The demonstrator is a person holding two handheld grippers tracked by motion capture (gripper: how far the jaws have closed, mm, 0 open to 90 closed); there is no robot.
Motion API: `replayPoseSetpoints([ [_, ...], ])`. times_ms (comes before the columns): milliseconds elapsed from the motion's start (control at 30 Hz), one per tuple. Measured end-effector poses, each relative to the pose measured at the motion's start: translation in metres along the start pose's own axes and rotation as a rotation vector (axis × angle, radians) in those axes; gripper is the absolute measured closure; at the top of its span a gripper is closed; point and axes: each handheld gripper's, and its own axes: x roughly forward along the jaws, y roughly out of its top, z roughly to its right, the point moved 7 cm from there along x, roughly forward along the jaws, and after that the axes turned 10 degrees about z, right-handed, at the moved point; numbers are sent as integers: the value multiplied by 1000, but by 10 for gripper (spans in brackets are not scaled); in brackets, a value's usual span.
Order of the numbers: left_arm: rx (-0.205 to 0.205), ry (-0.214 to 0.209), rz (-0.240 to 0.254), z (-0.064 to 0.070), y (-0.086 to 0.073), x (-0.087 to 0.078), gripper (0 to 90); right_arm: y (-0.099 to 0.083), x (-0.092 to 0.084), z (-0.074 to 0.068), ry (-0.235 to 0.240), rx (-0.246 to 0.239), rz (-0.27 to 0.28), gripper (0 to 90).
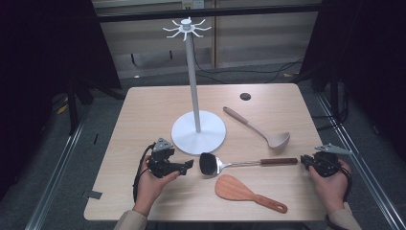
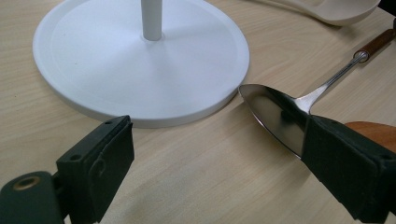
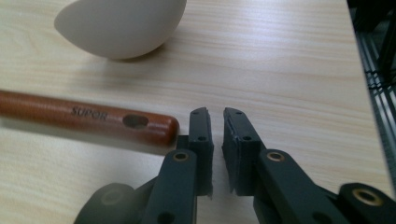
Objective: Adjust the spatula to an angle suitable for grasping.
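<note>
Tabletop (image 1: 143, 103) of pale wood carries a white hook stand (image 1: 198, 132) at its middle, round base flat, pole upright with hooks at the top. Three utensils lie right of and in front of the base.

Metal spatula (image 1: 225, 165): dark blade just in front of the stand's base, near but apart from it; steel shaft runs toward the right edge and ends in a reddish wooden handle (image 1: 279, 161). In the right claw view the handle (image 3: 88, 120) reads "SUPOR" and has a hanging hole near its end.

Left claw (image 1: 187, 166), held in the left hand (image 1: 152, 183), sits near the front-left part of the tabletop and points at the spatula blade. Released: in the left claw view its jaws stand wide apart, the blade (image 2: 275, 114) just ahead of the right-hand jaw, the stand base (image 2: 140, 60) beyond. No contact seen.

Right claw (image 1: 304, 161), in the right hand (image 1: 330, 184), is at the right edge. Jaws nearly together with a narrow gap, nothing between them. The handle tip lies just beside the left-hand jaw, outside the pair; touching or not, cannot tell.

Beige ladle (image 1: 261, 129) lies toward the back right, bowl nearest the right edge. Wooden rice paddle (image 1: 246, 193) lies along the front edge, in front of the spatula.
</note>
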Motion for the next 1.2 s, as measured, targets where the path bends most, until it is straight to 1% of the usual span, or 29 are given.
replayPoseSetpoints([
  [33,0,0,0,0,0,0,94,0,0,0,0,0,0,824],
  [67,-7,3,9,0,1,0,94,-1,4,-2,-4,-8,-10,829],
  [100,-4,5,8,-1,1,-1,94,-2,6,-3,-6,-15,-19,836],
  [133,-5,6,9,-1,1,-1,94,-3,7,-5,-5,-17,-14,848],
  [167,-1,9,9,-1,1,-2,95,-2,7,-6,1,-25,-20,850],
  [233,-4,7,9,-1,1,-2,96,-2,8,-11,1,-48,-21,863],
  [300,2,8,10,0,2,-2,98,-2,9,-15,14,-50,-22,849],
  [367,2,5,-5,2,2,-2,106,-2,10,-21,23,-56,-22,858],
  [400,2,5,-5,2,2,-2,111,-2,10,-21,23,-56,-22,858],
  [467,16,-4,-10,7,3,1,112,-1,11,-30,45,-57,-27,851],
  [500,55,-8,-26,8,3,1,113,0,12,-39,64,-66,-33,843],
  [567,78,-17,-25,13,5,3,113,0,13,-47,77,-75,-35,847],
  [600,78,-17,-25,13,5,3,113,0,13,-47,77,-75,-35,847],
  [633,96,-28,-31,18,6,4,115,1,15,-56,98,-86,-38,848],
  [700,96,-36,-35,20,6,6,119,1,16,-64,115,-93,-35,842],
  [733,104,-42,-49,23,4,8,119,1,16,-64,115,-93,-35,842],
  [767,118,-55,-70,27,1,13,127,1,17,-75,133,-104,-36,842],
  [800,121,-62,-72,30,0,16,130,1,17,-78,138,-109,-35,841],
  [833,134,-71,-89,31,-1,17,133,1,17,-81,145,-113,-35,841],
  [867,136,-72,-91,33,-1,20,135,1,17,-85,153,-118,-35,840],
  [900,143,-78,-100,35,-2,21,137,0,17,-89,157,-115,-37,837],
  [933,143,-78,-100,35,-2,21,141,0,17,-89,157,-115,-37,837],
  [967,155,-84,-101,36,-2,23,141,0,17,-91,167,-116,-34,836],
  [1000,164,-88,-105,39,-1,26,149,0,17,-99,182,-118,-35,831],
  [1033,178,-88,-109,40,0,27,152,0,17,-102,188,-115,-33,831],
  [1067,178,-91,-108,41,-1,28,154,0,17,-104,195,-123,-32,826],
  [1100,194,-96,-115,42,-1,30,156,-1,17,-106,199,-122,-33,822],
  [1200,201,-104,-122,44,-2,33,173,-1,17,-109,209,-123,-30,818],
])
